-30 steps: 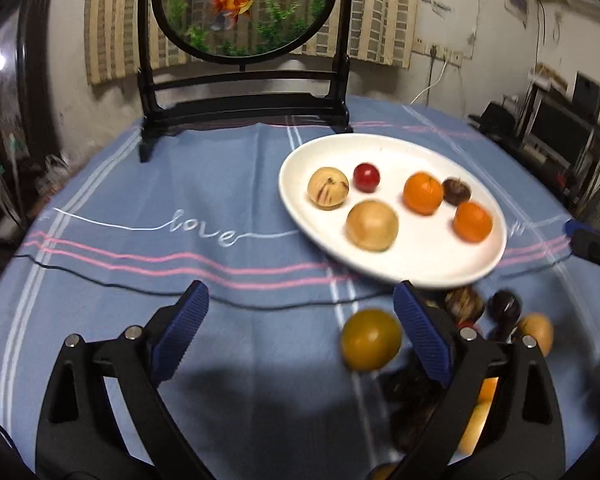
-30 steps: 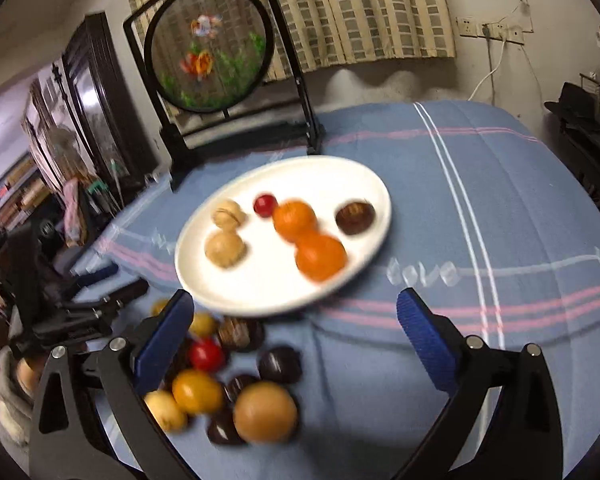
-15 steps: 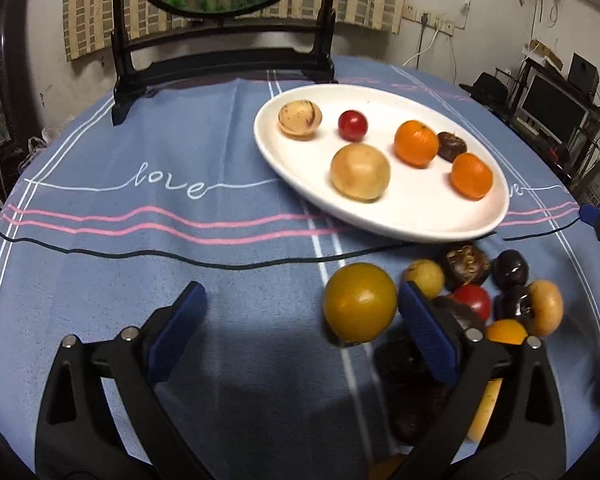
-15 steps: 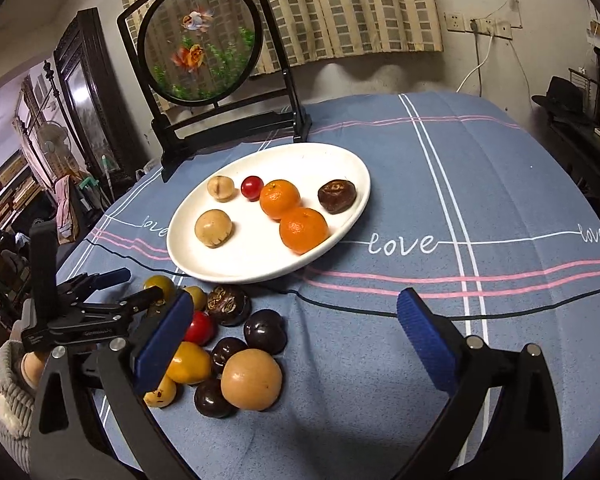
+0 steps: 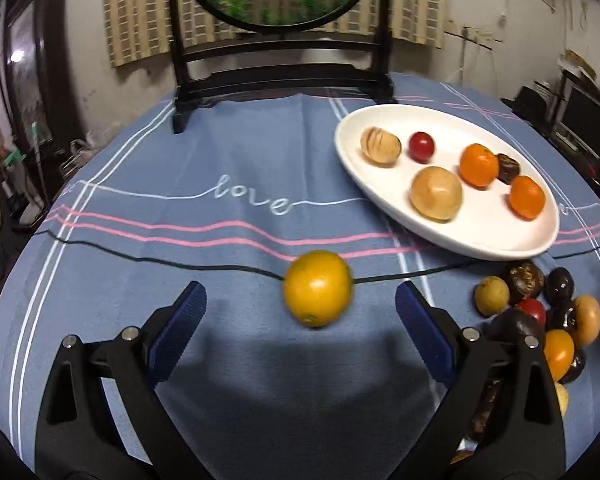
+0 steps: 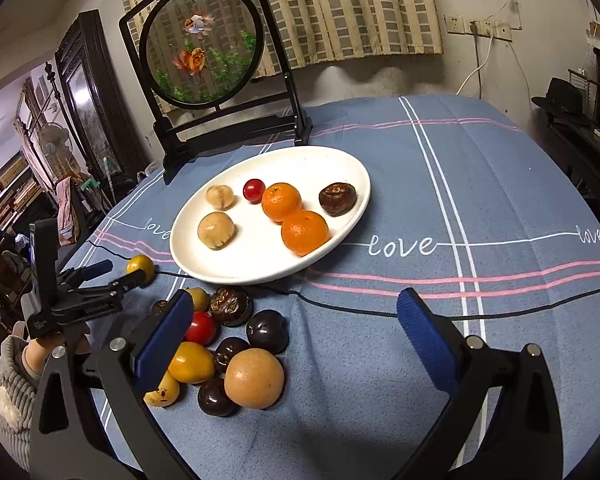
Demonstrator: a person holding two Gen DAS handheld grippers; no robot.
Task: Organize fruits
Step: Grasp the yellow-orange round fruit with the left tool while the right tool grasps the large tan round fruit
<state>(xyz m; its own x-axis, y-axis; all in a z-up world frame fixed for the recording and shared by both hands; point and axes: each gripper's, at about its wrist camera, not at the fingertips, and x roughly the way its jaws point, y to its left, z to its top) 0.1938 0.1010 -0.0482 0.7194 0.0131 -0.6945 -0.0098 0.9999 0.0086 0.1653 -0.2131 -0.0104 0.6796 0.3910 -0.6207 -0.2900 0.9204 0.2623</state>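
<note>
I am working over a blue cloth [image 5: 148, 264] beside a curtained wall [image 6: 340, 12]. My left gripper [image 5: 300, 312] is gaping around a round, axisless orange [image 5: 318, 288] lying near the plate [image 5: 496, 244]; my right gripper [image 6: 296, 320] is hanging released.

Each gripper has black plastic arms that splay apart, tipped with ribbed blue pads [image 5: 178, 330] on the fingers' inner faces (silver screws sit just behind them). Behind the left gripper [image 6: 118, 274], in the right wrist view, bare skin shows above a grey knitted sleeve [image 6: 10, 396]
</note>
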